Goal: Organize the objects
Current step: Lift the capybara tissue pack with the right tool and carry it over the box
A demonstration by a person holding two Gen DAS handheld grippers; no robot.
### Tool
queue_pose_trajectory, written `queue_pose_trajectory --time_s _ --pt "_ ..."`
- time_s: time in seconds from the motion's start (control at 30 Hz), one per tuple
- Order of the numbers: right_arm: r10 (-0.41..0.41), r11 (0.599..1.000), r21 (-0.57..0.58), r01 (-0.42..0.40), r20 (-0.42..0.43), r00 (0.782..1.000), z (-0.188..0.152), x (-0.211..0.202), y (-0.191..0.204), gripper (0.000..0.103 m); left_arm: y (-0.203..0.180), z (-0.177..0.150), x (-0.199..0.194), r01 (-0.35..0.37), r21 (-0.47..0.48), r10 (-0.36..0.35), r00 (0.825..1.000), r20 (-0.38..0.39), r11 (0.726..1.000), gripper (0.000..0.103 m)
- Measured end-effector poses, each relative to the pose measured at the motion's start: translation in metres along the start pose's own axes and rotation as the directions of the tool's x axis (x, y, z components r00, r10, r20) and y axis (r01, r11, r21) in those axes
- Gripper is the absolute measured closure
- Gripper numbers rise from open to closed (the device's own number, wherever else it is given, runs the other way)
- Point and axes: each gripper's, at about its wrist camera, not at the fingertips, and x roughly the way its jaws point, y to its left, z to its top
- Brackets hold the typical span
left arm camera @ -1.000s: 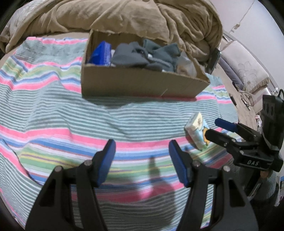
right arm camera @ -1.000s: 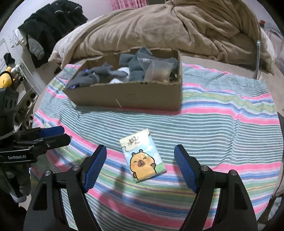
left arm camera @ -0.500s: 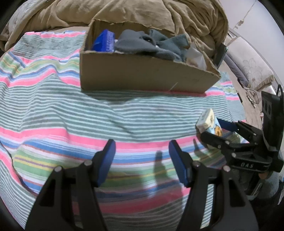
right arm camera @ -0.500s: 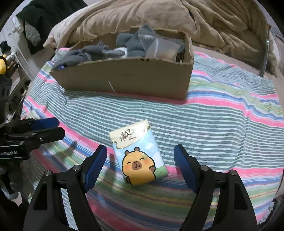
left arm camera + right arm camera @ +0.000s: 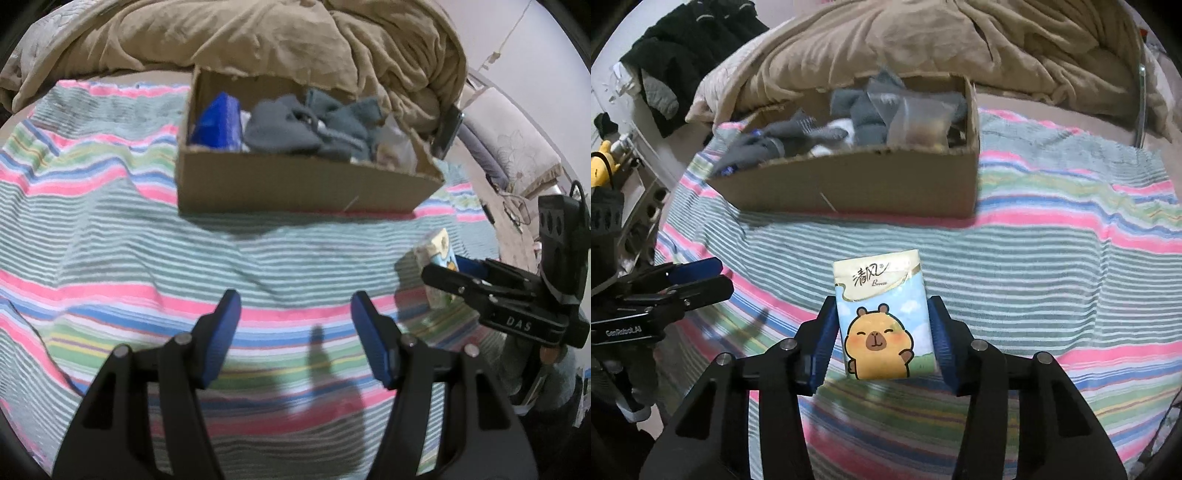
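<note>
My right gripper (image 5: 882, 332) has just closed its blue pads onto both sides of the tissue pack (image 5: 881, 317), held above the striped blanket (image 5: 1052, 266), while my left gripper (image 5: 295, 325) hangs open and empty, facing the cardboard box (image 5: 295, 184) of grey socks.

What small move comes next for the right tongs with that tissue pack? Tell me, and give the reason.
Probably lift the tissue pack off the striped towel and carry it toward the cardboard box. The right tongs have just been closing and their pads now press both sides of the pack, so the grip looks set. The box is open-topped, already holding socks. The left tongs hang open, holding nothing.
</note>
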Motion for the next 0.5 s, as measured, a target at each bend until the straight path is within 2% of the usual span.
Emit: queue_pose_trajectory --time_s 0.5 --pt "0.053 0.997 -0.065 -0.045 0.136 0.989 0.044 -0.045 0.032 0.052 -0.006 0.043 -0.076 0.065 0.041 -0.07 0.989 0.129 0.997 0.039"
